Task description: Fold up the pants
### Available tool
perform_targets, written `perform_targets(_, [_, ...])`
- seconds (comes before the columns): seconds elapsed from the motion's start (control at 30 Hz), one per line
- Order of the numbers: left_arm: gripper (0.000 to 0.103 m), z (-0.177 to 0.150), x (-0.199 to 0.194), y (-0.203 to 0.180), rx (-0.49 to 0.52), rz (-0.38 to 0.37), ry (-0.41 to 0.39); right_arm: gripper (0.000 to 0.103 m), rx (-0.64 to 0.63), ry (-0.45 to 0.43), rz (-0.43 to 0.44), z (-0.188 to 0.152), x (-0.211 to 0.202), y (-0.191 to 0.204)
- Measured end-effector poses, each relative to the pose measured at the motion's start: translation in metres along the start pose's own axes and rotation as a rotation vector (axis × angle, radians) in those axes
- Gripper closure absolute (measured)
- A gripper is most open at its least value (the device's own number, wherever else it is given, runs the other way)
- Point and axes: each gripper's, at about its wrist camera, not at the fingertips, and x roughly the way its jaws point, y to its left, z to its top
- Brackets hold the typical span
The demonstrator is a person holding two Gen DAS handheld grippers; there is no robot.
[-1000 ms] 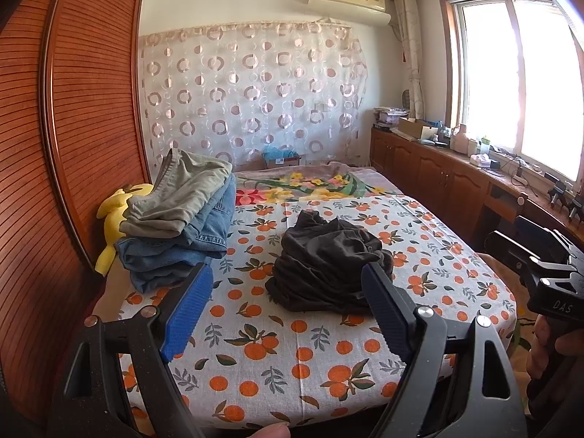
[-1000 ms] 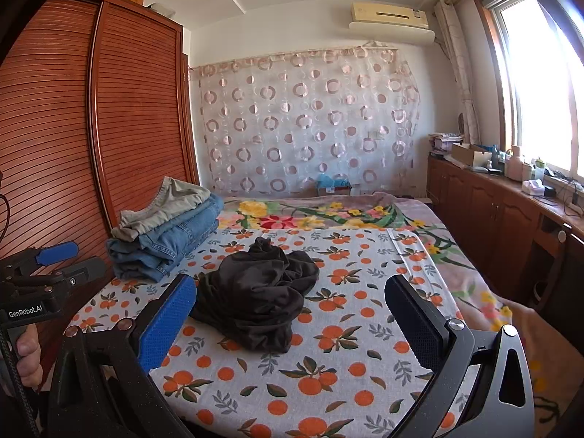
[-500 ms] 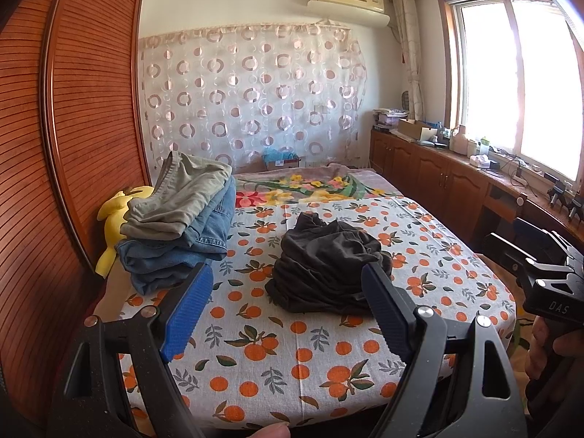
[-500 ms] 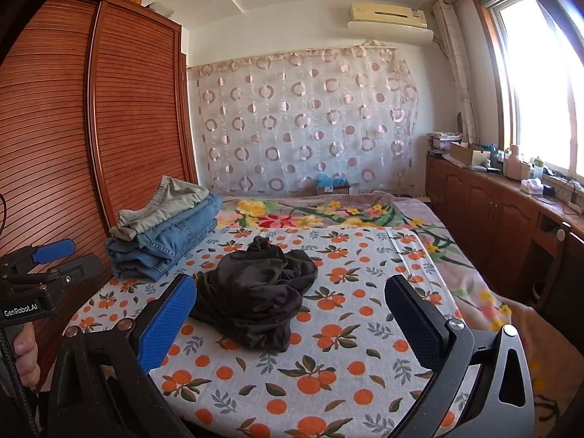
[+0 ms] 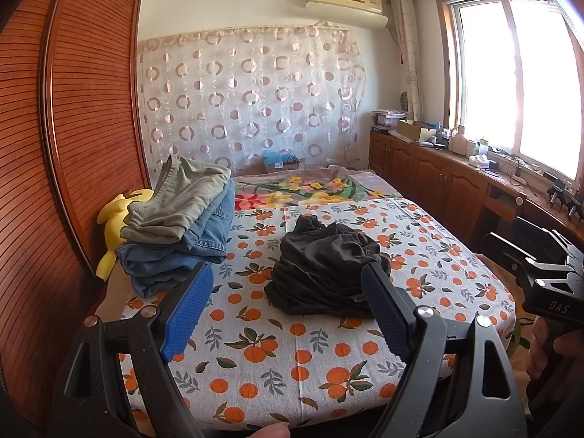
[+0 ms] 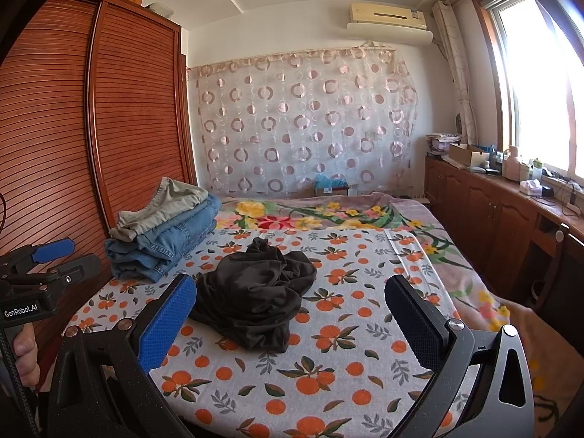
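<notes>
A crumpled pair of dark pants (image 5: 323, 266) (image 6: 255, 295) lies in a heap near the middle of the bed (image 5: 292, 361), on an orange-print sheet. My left gripper (image 5: 288, 299) hovers open in front of the bed's near edge, short of the heap, with nothing between its blue pads. My right gripper (image 6: 292, 310) is also open and empty, held off the bed with the heap showing between its fingers. Each gripper appears at the edge of the other's view, held by a hand.
A stack of folded jeans and khaki pants (image 5: 179, 226) (image 6: 164, 233) sits at the bed's left side beside a yellow plush toy (image 5: 116, 219). A slatted wooden wardrobe (image 6: 91, 146) runs along the left. Wooden cabinets (image 5: 438, 186) under the window line the right.
Both views have shifted only slightly; the grippers stay open and the dark pants lie untouched.
</notes>
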Motion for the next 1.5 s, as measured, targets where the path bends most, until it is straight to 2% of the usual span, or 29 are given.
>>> perform_targets(0.9, [0.019,0.002,0.001,-0.002,0.001,-0.001,0.011,0.0,0.001,0.006,-0.003,-0.001,0.0,0.001])
perform_targets(1.27, [0.019,-0.02,0.036,0.013,-0.012,-0.022,0.097,0.0,-0.002,0.055,0.012,-0.006,0.014,-0.005])
perform_targets(1.5, [0.019,-0.041,0.071,0.025,-0.004,-0.007,0.197,0.011,-0.017,0.13,0.053,-0.014,0.037,-0.013])
